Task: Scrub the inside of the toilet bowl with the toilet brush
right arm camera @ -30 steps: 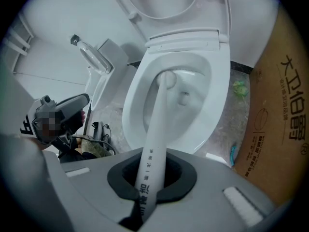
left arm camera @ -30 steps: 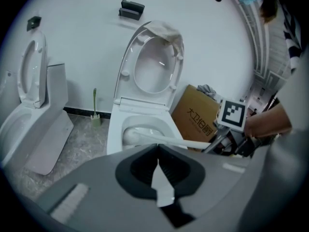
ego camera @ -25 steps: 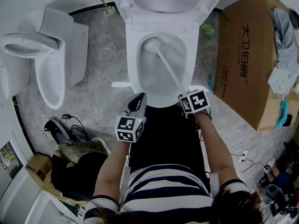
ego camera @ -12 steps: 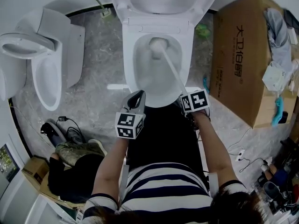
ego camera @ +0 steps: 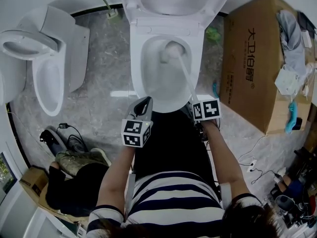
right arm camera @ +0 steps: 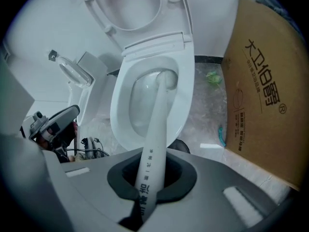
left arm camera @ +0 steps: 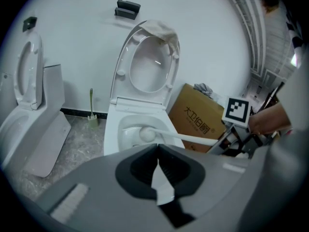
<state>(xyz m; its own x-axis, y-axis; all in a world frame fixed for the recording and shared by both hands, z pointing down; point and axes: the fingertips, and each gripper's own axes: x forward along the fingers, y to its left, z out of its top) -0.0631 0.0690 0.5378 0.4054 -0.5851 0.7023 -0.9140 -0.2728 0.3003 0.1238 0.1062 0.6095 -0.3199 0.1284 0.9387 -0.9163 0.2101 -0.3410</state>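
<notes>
Scrubbing appears to be under way, though how much of the bowl has been covered cannot be told. The right gripper pinches the white handle of the toilet brush, which runs straight ahead of it into the open toilet bowl. The brush head sits against the far inner wall, and no dirt or foam shows inside. The left gripper, jaws pressed together on nothing, hovers beside it near the front rim. To the right lies a cardboard box.
</notes>
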